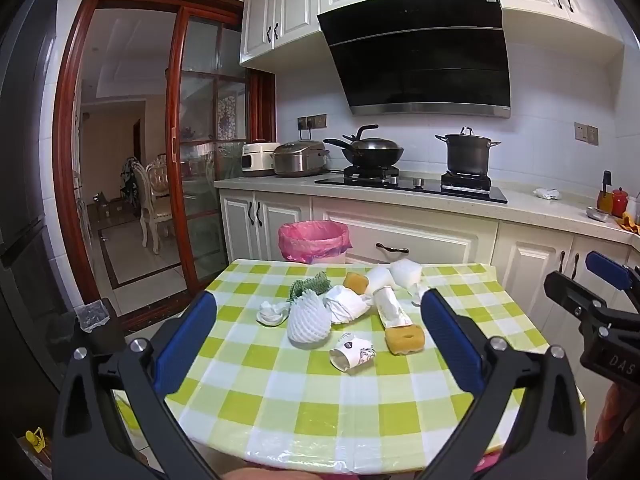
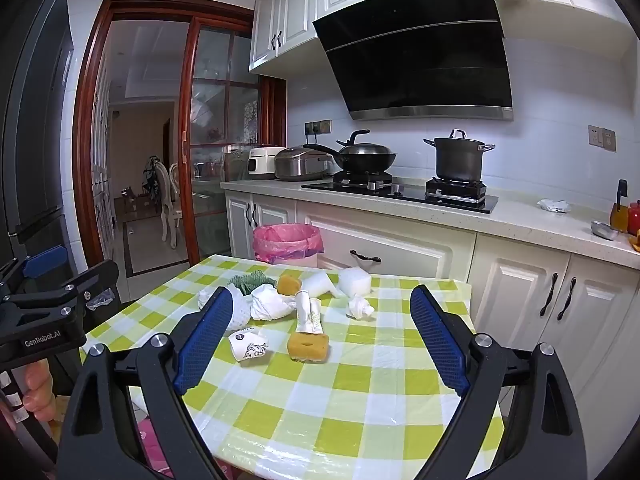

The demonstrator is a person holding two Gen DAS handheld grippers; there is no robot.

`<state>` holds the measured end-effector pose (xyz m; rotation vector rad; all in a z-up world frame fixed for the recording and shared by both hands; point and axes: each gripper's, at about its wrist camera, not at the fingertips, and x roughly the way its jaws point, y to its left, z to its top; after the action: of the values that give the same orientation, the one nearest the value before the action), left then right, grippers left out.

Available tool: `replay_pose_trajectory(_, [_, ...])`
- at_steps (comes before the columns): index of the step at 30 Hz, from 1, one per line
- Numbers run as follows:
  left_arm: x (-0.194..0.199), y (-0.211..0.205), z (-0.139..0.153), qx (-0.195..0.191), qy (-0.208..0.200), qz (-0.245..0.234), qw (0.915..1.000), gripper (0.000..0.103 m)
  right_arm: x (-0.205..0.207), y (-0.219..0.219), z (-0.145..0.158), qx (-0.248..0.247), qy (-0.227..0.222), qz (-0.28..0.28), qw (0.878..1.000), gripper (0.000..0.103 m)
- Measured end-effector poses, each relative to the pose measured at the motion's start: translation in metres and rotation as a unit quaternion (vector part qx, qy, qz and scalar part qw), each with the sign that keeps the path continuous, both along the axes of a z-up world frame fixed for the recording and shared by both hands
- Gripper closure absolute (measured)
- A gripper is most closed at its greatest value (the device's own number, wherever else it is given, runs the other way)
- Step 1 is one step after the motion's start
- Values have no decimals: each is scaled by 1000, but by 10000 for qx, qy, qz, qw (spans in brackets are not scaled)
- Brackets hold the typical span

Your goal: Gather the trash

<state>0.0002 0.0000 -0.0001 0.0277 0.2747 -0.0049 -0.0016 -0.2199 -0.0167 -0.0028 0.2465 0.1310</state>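
Note:
Trash lies in a loose heap on the green-and-white checked table (image 1: 280,396) (image 2: 360,400): a white foam fruit net (image 1: 309,320) (image 2: 240,312), a crushed paper cup (image 1: 352,354) (image 2: 249,345), two yellow sponges (image 1: 404,340) (image 2: 308,347), a wrapper tube (image 1: 391,306) (image 2: 308,312), crumpled tissues (image 1: 348,306) (image 2: 360,306) and a green net (image 1: 310,285). A bin with a pink bag (image 1: 313,240) (image 2: 287,242) stands beyond the table's far edge. My left gripper (image 1: 320,308) hovers open above the near side, nothing between its fingers. My right gripper (image 2: 322,304) is open too, empty, beside it.
Behind the table runs a counter with white cabinets (image 1: 532,256), a stove with a wok (image 1: 370,150) and a pot (image 1: 468,154), and two cookers (image 1: 298,158). A sliding glass door (image 1: 200,184) is at the left. A hand (image 2: 38,392) holds the left tool.

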Motion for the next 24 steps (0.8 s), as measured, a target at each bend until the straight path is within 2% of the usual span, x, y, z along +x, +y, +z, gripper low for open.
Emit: replay_pose_trajectory(24, [0,0,0,7,1,7,10000,4,0,0,0,56,4,-17,10000,18])
